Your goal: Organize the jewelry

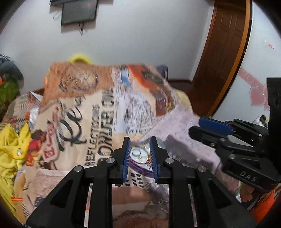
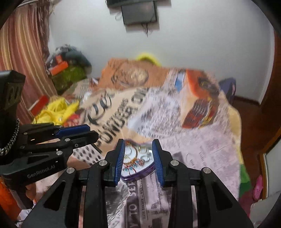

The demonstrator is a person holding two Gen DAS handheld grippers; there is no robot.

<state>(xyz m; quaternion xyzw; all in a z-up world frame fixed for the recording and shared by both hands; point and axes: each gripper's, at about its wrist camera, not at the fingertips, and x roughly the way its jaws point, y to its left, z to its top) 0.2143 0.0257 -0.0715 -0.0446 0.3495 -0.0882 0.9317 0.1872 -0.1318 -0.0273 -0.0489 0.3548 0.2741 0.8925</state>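
A white plate with a purple rim [image 2: 138, 172] lies on newspaper and holds several rings, hoops and beaded pieces [image 2: 136, 163]. It shows between my right gripper's [image 2: 138, 145] fingers, which are open and empty just above its near side. In the left wrist view the same plate [image 1: 140, 165] with a silver ring [image 1: 136, 152] and gold pieces sits between my left gripper's [image 1: 139, 141] open fingers. The right gripper [image 1: 207, 125] shows at the right there; the left gripper [image 2: 82, 131] shows at the left in the right wrist view. Both views are motion-blurred.
Newspapers [image 2: 193, 140] cover a raised surface. Yellow cloth [image 1: 12, 149] lies at the left, with a green and orange pile [image 2: 68, 73] behind it. A striped curtain [image 2: 21, 49] hangs far left, a brown door [image 1: 223, 52] stands right, a dark screen [image 2: 140, 12] hangs on the wall.
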